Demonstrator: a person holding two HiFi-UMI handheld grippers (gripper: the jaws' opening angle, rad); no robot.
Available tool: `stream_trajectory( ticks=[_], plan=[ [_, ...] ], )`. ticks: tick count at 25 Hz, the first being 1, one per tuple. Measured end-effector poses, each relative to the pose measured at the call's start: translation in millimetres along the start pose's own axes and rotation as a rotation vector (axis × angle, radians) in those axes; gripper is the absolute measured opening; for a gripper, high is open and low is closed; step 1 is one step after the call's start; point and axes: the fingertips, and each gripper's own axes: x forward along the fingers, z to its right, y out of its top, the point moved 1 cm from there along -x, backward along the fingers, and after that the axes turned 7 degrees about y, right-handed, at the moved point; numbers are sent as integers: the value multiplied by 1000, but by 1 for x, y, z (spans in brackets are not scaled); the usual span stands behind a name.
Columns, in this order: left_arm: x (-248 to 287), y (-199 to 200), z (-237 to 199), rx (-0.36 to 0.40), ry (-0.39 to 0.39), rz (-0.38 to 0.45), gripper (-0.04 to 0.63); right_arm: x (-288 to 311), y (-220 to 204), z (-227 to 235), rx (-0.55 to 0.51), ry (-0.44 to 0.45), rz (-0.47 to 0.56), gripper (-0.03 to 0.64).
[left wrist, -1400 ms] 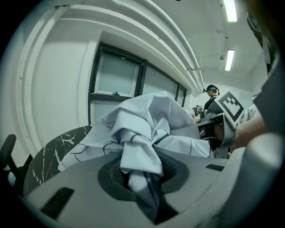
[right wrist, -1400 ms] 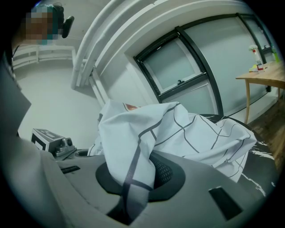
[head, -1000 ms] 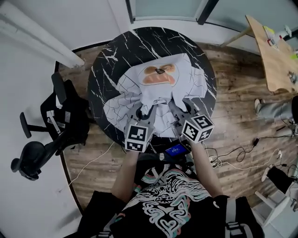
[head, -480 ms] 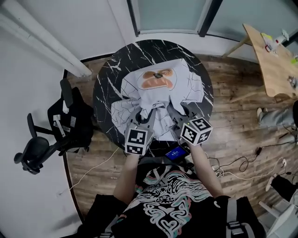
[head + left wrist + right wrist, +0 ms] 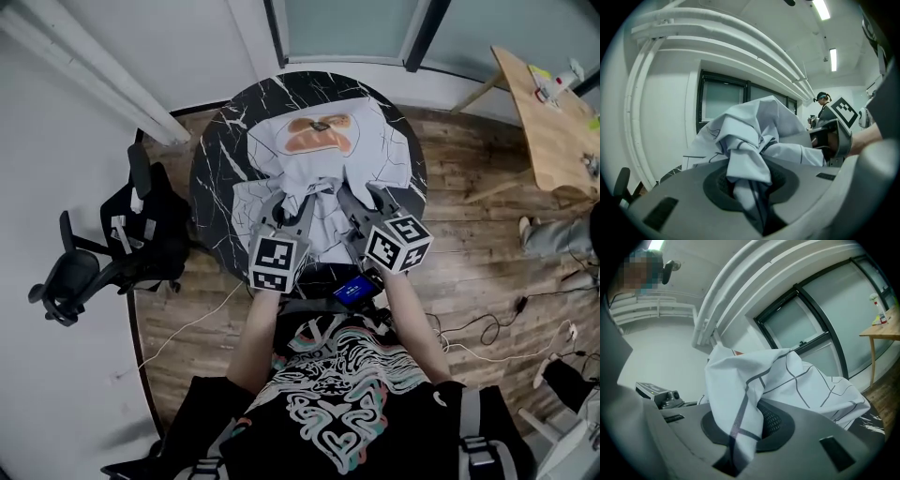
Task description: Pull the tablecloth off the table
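the pale tablecloth point(image 5: 323, 173), marked with thin dark lines, lies crumpled over the middle and near side of a round black marble table point(image 5: 217, 155). the table's white-veined top shows bare along its left side and far rim. on the far part of the cloth an orange-brown printed patch point(image 5: 322, 137) lies fairly flat, while the near part is gathered into folds that rise toward the two grippers. the left gripper point(image 5: 289, 214) reaches in from the near edge of the table, its marker cube toward the person, and its own view shows the jaws drawn narrow on a twisted bunch of the tablecloth, with the fabric wedged down between the pads and spilling out above them. the right gripper point(image 5: 364, 204) sits just beside it, to the right. its jaws are likewise pinched close on a fold of the same cloth, which drapes over one pad and runs off toward the window side. the two grippers are close together, each holding its own handful along the near hem. in the left gripper view the right gripper and the hand behind it show at the right, with the cloth stretched between the two. just below the right marker cube, near the person's body, a small device with a blue screen point(image 5: 356, 289) shows. a black office chair point(image 5: 103, 262) stands on the wood floor point(image 5: 478, 225) left of the table, and a light wooden table point(image 5: 553, 122) stands well apart at the upper right. cables point(image 5: 487, 323) trail across the floor on the right.
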Motion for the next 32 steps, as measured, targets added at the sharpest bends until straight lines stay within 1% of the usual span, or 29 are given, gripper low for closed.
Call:
stream_trajectory(
  ticks=[6, 13, 20, 24, 32],
  plan=[
    [-6, 18, 7, 19, 6, 40, 80, -7, 17, -8, -30, 16, 24, 81],
    [-9, 28, 12, 39, 3, 52, 80, -13, 27, -13, -36, 14, 45, 81],
    [-10, 43, 14, 51, -2, 85, 80, -16, 41, -18, -64, 7, 65, 81],
    [-13, 46, 15, 40, -7, 118, 80, -18, 44, -24, -129, -12, 67, 81],
    [-20, 56, 11, 41, 19, 175, 80, -17, 55, -37, -242, -28, 100, 81]
  ],
)
